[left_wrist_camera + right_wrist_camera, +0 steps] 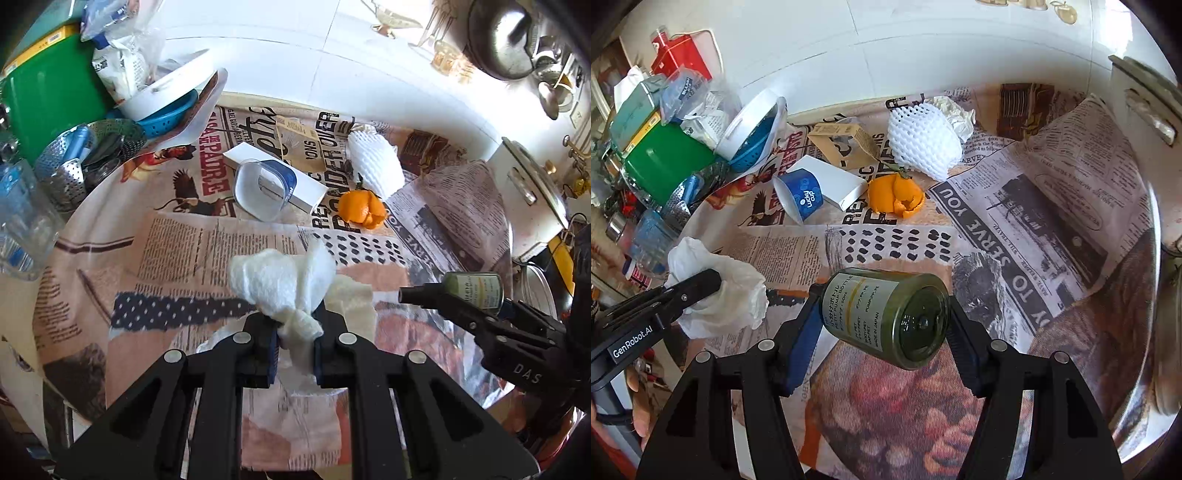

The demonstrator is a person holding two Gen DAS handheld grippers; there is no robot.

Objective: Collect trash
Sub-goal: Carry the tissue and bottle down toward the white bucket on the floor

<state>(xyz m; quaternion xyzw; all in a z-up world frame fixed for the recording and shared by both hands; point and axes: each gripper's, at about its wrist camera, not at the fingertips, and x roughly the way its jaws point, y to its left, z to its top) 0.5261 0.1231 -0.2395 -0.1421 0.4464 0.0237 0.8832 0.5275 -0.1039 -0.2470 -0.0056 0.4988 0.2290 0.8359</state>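
Observation:
My left gripper [295, 326] is shut on a crumpled white tissue [280, 280], lifted off the newspaper-print tablecloth [177, 251]. In the right wrist view the tissue [735, 291] bulges around the left gripper's finger [698, 286]. My right gripper [884, 306] is shut on a small green pump bottle [886, 314] held on its side, base toward the camera; the bottle [476, 291] also shows at the right of the left wrist view. Farther back lie an orange peel [895, 197], a white foam fruit net [923, 140], a blue-and-white cup [799, 195] and a white box [831, 179].
A green box [665, 162], a blue colander [753, 155] under a white lid, a metal strainer [62, 173] and a glass [22, 229] crowd the table's left edge. A brown card package [842, 144] lies at the back. A white appliance [524, 192] stands at right.

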